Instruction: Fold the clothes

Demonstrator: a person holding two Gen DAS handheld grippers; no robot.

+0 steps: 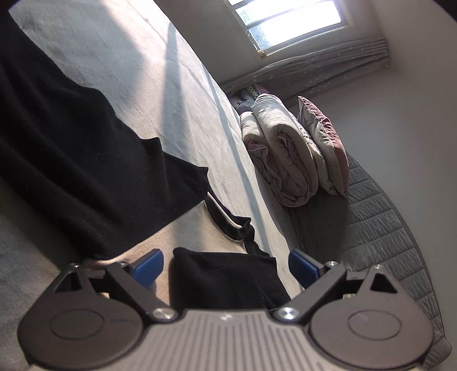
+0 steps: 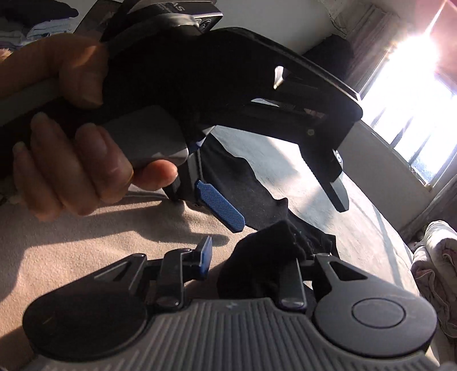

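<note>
Jaws first: the left gripper (image 1: 225, 269) stands wide open, its two blue pads well apart, with a fold of the black garment (image 1: 71, 159) lying between them and touching neither pad as far as the left wrist view shows. The right gripper (image 2: 251, 256) is partly open; a bunched lump of the same black cloth sits against its pad at three o'clock, which the cloth hides, while the blue pad at nine o'clock stands clear of it. Neither pair of jaws appears to pinch the fabric, so I judge both grips let go or nearly so.

Outward from the left jaws, a thin black strap or hem trails toward twelve o'clock, and the main body of the garment spreads from there to ten o'clock across the pale bed sheet (image 1: 177, 94), mostly flat but with an uneven stepped edge. In the right wrist view the left hand (image 2: 71, 171) holds its tool at ten o'clock, close above the cloth.

Further out, a rolled duvet (image 1: 282, 159) and a pink pillow (image 1: 325, 145) lean at two o'clock, under a bright window (image 1: 288, 22).

Progress, as a judgement: one fold may just have been laid down, but the garment remains broad and loosely arranged, so further folds and smoothing look to be left. Other clothes cannot be made out clearly.
</note>
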